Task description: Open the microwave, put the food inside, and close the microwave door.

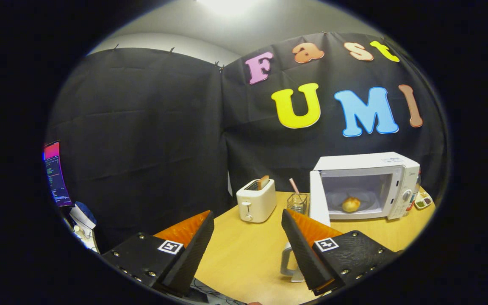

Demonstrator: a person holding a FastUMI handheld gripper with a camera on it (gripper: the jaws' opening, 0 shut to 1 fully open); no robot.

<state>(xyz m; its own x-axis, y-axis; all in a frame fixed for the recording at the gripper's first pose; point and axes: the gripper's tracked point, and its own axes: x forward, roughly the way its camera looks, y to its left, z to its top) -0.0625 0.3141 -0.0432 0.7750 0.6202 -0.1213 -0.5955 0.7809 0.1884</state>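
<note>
Bun (pixel 350 204) sits inside the microwave (pixel 367 163), door (pixel 318 199) swung open, at 1 o'clock well beyond the gripper (pixel 248 224), fingers spread wide and empty above the table (pixel 244 250), toaster (pixel 256 200) at 12 o'clock, glass (pixel 297 202) beside the door.

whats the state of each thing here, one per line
microwave: door swung open
bun: inside the microwave, on its turntable
toaster: slice of toast sticking up from a slot
glass: upright, straw in it
gripper: jaws open, holding nothing, well short of the microwave
monitor: switched on
</note>
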